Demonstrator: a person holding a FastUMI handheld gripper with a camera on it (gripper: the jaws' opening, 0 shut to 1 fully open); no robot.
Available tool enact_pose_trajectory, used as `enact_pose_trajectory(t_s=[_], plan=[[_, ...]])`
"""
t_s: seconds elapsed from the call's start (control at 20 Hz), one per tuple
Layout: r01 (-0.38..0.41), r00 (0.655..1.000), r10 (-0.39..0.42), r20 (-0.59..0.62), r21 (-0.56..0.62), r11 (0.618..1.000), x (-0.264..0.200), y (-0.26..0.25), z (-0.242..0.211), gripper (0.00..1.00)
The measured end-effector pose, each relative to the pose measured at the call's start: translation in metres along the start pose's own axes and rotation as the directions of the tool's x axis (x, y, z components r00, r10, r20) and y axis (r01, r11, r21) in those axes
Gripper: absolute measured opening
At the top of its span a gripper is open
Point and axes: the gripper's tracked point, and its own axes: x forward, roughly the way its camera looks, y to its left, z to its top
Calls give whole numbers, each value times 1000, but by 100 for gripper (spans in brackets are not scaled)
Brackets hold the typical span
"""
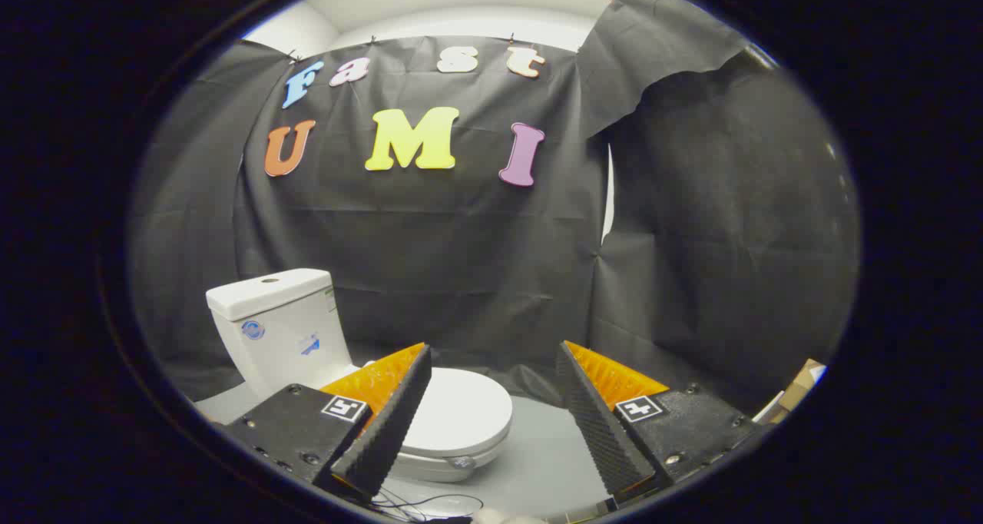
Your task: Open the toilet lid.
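- Nearest of all are the gripper's (491, 363) two fingers, spread wide apart with nothing between their ribbed black pads (388, 424), gripping nothing.
- Orange backing shows behind each pad, and each finger's black base carries a small square black-and-white marker (343, 408).
- Thin dark wires (430, 502) trail across the floor just below the left finger.
- Beyond the left finger stands the white toilet (453, 432) on a pale grey floor (545, 455); that finger partly covers its near side.
- Its toilet lid (461, 410) lies flat and closed over the bowl, and neither finger touches it.
- Behind the bowl rises the cistern (280, 332), with a flush button on top and a couple of small stickers on its front.
- Black cloth (461, 255) hangs as the booth's wall behind the toilet and round to the right.
- Off beyond the right finger, a bit of brown cardboard (802, 382) pokes in by the cloth.
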Motion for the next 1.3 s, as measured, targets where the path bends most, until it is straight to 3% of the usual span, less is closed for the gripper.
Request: enact_pose_trajectory(t_s=[1.0,1.3], plan=[[-28,999,28,-26,3,1000,17,18,0,100],[-34,999,35,-31,40,999,43,11,-2,100]])
